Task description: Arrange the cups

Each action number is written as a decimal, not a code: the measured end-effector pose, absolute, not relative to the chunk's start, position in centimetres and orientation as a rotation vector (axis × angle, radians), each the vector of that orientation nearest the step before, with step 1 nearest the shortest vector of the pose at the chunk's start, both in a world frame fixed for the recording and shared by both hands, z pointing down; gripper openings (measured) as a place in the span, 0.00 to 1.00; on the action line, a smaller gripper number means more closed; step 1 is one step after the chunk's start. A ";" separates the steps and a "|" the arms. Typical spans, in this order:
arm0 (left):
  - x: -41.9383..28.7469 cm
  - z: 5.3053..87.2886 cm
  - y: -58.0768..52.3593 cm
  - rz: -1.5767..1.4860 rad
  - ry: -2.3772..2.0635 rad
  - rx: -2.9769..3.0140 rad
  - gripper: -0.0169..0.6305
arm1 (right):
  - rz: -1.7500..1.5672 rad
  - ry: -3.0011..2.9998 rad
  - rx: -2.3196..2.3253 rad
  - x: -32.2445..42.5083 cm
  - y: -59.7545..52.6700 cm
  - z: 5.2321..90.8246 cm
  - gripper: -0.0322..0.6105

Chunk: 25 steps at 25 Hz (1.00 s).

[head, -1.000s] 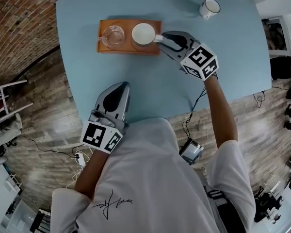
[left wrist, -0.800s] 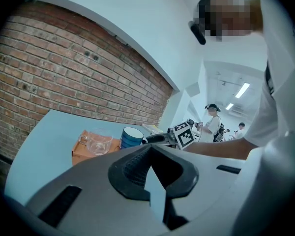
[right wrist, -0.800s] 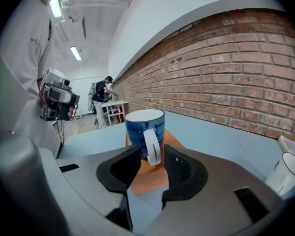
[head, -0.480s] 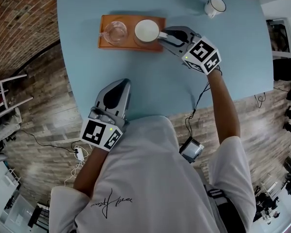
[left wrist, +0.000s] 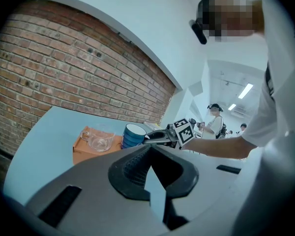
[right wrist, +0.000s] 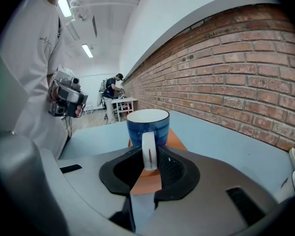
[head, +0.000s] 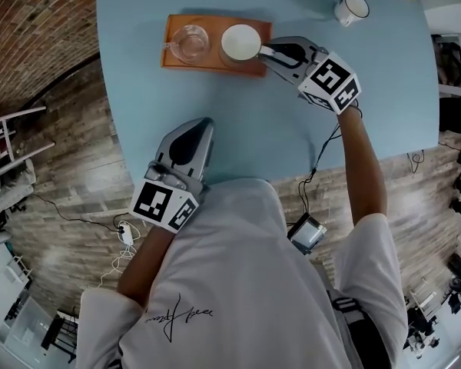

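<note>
On the orange tray (head: 215, 65) at the far side of the worktop (head: 246, 129), the blue mug (head: 240, 43) stands beside a glass cup (head: 190, 43). Its handle points straight into the right claw (head: 267, 51), which pinches it. The left claw (head: 202, 124), closed and empty, hangs well apart.

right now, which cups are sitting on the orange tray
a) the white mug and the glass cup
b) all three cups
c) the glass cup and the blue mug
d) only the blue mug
c: the head view shows the glass cup and the blue mug side by side on the orange tray, while the white mug stands apart on the bare table.
</note>
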<state>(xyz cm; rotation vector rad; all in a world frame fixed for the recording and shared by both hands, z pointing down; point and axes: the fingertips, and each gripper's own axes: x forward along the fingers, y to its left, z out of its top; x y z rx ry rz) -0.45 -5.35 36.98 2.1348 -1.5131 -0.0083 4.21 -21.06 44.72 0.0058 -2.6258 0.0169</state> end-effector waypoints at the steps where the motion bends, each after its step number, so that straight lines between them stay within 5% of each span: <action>1: -0.4 37.0 -5.3 -0.007 -1.513 2.134 0.04 | 0.003 -2.625 0.005 4.2 -21.0 44.7 0.17; 25: -0.3 36.5 -4.7 -0.014 -1.537 2.158 0.04 | -0.033 -2.642 0.275 4.2 -19.2 44.2 0.15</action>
